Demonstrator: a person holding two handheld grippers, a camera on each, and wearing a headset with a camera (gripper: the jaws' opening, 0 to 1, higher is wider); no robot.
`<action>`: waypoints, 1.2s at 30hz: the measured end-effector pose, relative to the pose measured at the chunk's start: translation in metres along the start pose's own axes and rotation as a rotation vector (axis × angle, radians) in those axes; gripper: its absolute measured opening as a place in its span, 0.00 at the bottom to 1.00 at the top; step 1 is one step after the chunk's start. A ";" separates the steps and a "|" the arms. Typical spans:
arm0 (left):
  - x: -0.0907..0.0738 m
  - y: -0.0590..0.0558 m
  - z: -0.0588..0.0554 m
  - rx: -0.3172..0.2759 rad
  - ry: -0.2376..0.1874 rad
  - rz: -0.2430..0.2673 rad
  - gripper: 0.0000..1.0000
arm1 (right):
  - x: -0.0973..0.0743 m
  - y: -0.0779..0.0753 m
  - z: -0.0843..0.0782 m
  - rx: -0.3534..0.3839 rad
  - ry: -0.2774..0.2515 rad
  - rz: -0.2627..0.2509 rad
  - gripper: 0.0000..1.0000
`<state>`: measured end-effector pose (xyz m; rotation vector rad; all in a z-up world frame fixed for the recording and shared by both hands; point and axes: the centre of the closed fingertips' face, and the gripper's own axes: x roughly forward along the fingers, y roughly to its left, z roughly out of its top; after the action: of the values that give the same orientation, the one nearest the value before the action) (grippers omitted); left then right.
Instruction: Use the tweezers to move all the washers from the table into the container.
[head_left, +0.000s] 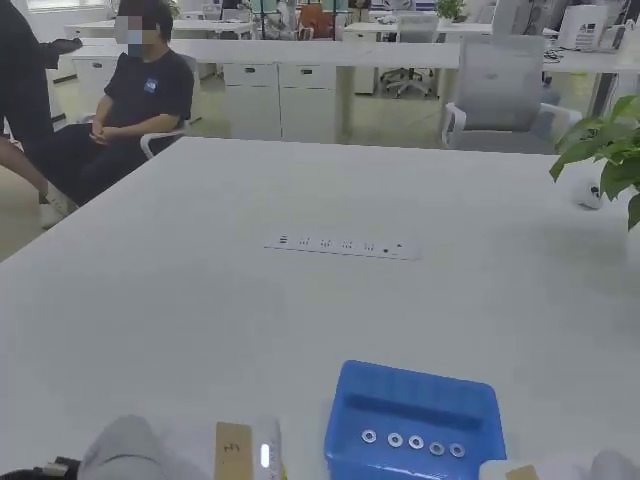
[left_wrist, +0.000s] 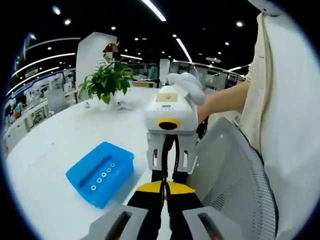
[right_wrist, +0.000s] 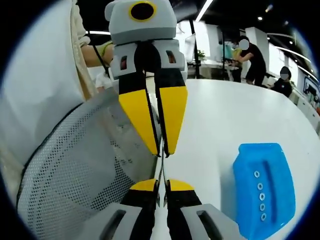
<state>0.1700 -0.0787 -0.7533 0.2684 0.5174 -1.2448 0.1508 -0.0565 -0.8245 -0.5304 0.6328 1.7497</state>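
Observation:
A blue container (head_left: 412, 420) stands at the near edge of the white table (head_left: 200, 300), with several washers (head_left: 415, 442) in a row inside it. The same container (left_wrist: 100, 172) (right_wrist: 262, 187) lies off to the side in both gripper views. My two grippers meet tip to tip over the table's near edge, in front of my body. In the right gripper view, the left gripper (right_wrist: 162, 151) comes down from above with its yellow jaws together. The right gripper (right_wrist: 161, 187) is shut too. A thin metal strip, apparently the tweezers (right_wrist: 161, 170), runs between the two sets of tips.
A power strip (head_left: 342, 245) lies mid-table. A potted plant (head_left: 605, 150) stands at the far right edge. A mesh chair back (right_wrist: 85, 165) sits close beside the grippers. One person sits beyond the far left corner (head_left: 130, 100); desks and chairs fill the background.

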 end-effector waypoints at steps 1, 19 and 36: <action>0.001 0.000 0.000 0.005 0.002 -0.002 0.00 | 0.000 -0.001 0.000 -0.001 0.003 -0.004 0.03; 0.007 0.006 -0.025 0.153 0.187 -0.088 0.00 | -0.002 -0.018 -0.024 0.009 0.069 -0.098 0.05; 0.005 0.019 -0.077 0.174 0.415 -0.108 0.00 | -0.029 -0.027 -0.018 0.142 -0.109 -0.305 0.22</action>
<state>0.1718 -0.0409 -0.8233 0.6613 0.7877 -1.3472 0.1852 -0.0840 -0.8235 -0.4061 0.5625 1.4248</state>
